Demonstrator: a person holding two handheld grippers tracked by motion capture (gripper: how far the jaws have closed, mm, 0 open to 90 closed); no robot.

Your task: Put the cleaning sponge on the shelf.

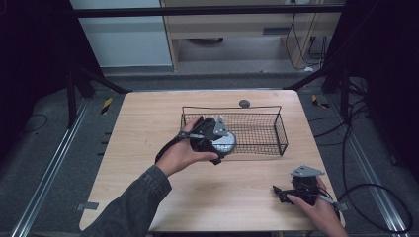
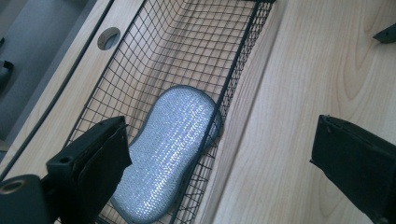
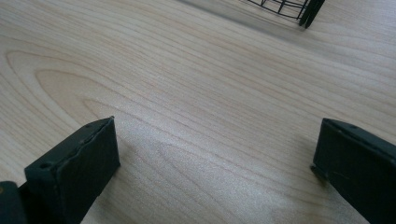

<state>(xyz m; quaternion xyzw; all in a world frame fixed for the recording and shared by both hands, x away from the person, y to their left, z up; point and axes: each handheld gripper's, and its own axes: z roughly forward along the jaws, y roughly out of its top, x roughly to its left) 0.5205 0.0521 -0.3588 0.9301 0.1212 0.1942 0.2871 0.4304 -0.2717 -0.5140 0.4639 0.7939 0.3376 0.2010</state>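
A silver-grey scrubbing sponge (image 2: pixel 173 149) with a dark edge lies in the left end of a black wire basket (image 2: pixel 243 56). In the high view the sponge (image 1: pixel 230 143) shows just past my left gripper (image 1: pixel 220 143), which a hand holds over that end of the basket (image 1: pixel 232 107). In the left gripper view my left gripper (image 2: pixel 224 154) is open wide: one jaw is over the basket beside the sponge, the other over the bare wood outside the near wall. My right gripper (image 1: pixel 277 190) rests low at the front right of the table, open, with nothing between its jaws (image 3: pixel 215 163).
The light wooden table (image 1: pixel 148 128) has a round grey cable hole (image 1: pixel 244 103) behind the basket, also seen as a hole (image 2: pixel 109 38) in the left gripper view. A basket corner (image 3: pixel 306 14) lies ahead of the right gripper. Dark frame legs flank the table.
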